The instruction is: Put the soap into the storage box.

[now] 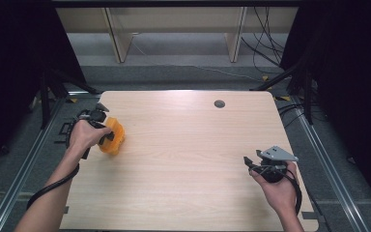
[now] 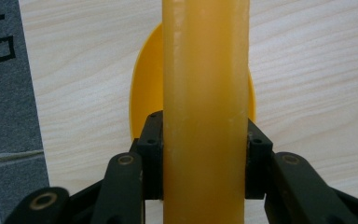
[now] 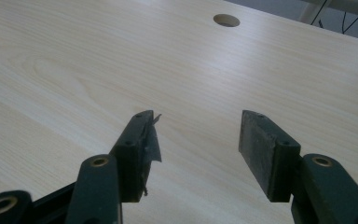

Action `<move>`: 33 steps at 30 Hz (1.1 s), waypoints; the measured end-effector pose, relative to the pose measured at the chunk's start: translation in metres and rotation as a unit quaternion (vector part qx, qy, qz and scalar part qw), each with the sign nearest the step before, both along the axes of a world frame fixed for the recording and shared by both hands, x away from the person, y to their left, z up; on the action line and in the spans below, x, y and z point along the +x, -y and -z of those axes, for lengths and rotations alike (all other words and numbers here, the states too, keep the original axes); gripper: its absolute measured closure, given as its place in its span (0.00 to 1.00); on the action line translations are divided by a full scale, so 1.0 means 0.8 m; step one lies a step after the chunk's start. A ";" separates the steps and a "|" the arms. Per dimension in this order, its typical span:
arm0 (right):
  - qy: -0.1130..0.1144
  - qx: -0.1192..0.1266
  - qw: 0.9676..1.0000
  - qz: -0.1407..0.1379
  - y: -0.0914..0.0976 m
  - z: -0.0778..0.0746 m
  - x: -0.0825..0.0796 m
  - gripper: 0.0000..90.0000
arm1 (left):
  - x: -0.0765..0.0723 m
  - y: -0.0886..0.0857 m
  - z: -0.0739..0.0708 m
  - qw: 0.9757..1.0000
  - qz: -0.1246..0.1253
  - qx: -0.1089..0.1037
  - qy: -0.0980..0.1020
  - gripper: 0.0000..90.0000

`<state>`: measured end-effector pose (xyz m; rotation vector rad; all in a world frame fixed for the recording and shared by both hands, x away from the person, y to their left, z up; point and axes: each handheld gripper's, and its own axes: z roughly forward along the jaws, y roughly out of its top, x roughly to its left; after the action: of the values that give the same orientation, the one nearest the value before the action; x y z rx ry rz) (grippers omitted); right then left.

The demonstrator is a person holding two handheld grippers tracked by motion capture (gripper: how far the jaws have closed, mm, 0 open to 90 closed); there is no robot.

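I had my left gripper [image 2: 205,154] clamped on the orange cup [image 1: 113,137] at the table's [image 1: 188,159] left edge, my right gripper [image 3: 196,149] open and empty, so placing it seemed next.

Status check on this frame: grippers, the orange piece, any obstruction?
Left gripper shut on orange plastic piece at table's left edge. Right gripper open, empty, above bare wood. Nothing in the way.

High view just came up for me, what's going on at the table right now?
A person works at a wooden table with a gripper in each hand. The left gripper is clamped on an orange plastic piece near the table's left edge, its jaws pressing both sides. The right gripper hovers open and empty over bare wood at the right.
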<state>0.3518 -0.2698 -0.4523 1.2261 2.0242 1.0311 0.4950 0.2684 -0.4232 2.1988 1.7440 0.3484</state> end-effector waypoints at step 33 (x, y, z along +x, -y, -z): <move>0.002 -0.006 1.000 -0.001 0.000 0.001 0.000 0.51 | -0.007 -0.004 -0.011 0.999 -0.003 -0.003 0.041 0.50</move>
<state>0.3522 -0.2697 -0.4529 1.2139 2.0260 1.0197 0.4898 0.2720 -0.4145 2.1445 1.7065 0.4295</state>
